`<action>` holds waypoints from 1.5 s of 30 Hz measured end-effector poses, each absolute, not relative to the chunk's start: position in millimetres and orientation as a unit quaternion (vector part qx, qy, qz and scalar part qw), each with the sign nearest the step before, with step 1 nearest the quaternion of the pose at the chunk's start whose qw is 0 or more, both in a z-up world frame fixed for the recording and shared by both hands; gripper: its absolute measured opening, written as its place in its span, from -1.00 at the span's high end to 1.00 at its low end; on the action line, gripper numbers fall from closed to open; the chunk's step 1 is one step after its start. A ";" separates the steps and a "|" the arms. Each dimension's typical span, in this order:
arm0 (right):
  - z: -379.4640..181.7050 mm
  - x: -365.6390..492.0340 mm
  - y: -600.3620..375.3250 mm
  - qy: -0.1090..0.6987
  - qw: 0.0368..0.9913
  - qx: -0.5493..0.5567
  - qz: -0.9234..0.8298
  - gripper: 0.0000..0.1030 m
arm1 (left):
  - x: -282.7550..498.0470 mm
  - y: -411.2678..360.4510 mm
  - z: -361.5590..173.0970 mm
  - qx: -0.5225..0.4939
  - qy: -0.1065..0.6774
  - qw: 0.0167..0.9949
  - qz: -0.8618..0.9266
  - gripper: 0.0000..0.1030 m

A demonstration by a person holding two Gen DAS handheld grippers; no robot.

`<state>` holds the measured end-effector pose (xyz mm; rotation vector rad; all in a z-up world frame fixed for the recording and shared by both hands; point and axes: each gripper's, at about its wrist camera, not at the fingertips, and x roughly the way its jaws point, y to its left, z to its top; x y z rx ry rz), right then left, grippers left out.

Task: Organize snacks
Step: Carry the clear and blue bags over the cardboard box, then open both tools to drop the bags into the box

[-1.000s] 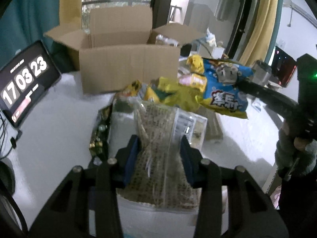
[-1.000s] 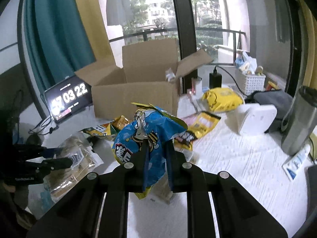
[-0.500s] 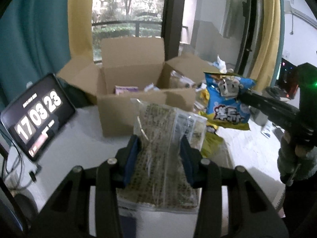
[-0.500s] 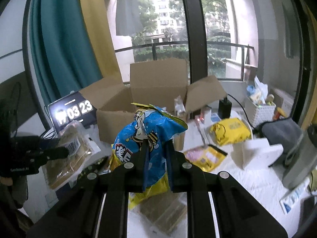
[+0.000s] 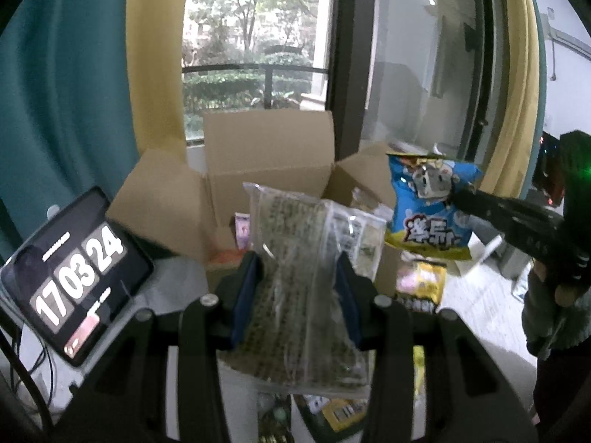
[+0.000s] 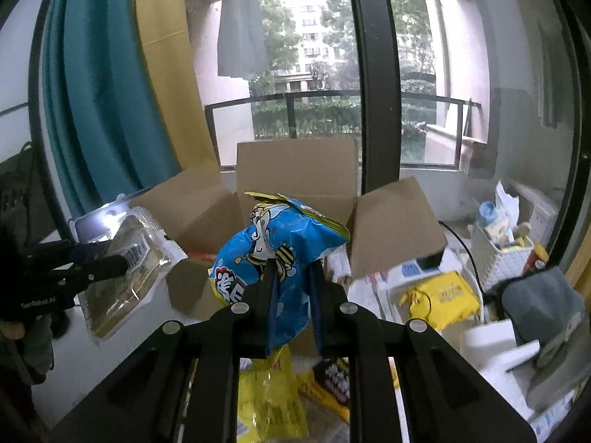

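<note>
Since a second ago both hands had risen from the worktop (image 6: pixel 96 354) and come toward the cardboard box (image 5: pixel 266 170), so both snacks now hung in the air just in front of its open flaps. I judge the placing step was near.

The left gripper (image 5: pixel 299 295) kept its fingers partly closed on a clear packet (image 5: pixel 306 280), pressing on both sides. This packet was flat, transparent and crinkled, with brownish pieces inside and a white label.

The right gripper (image 6: pixel 293 295) had its fingers almost closed on the lower part of a blue chip bag (image 6: pixel 273 254). The bag was puffy, blue and yellow, with a cartoon bee.

More yellow packets (image 6: pixel 439 295) lay on the worktop.
</note>
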<state>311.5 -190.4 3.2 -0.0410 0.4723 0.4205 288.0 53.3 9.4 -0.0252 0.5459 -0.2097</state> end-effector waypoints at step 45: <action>-6.1 433.8 -153.2 0.255 0.953 -0.016 0.160 0.07 | 396.8 62.3 -2.8 -0.041 0.257 0.963 -0.065 -0.45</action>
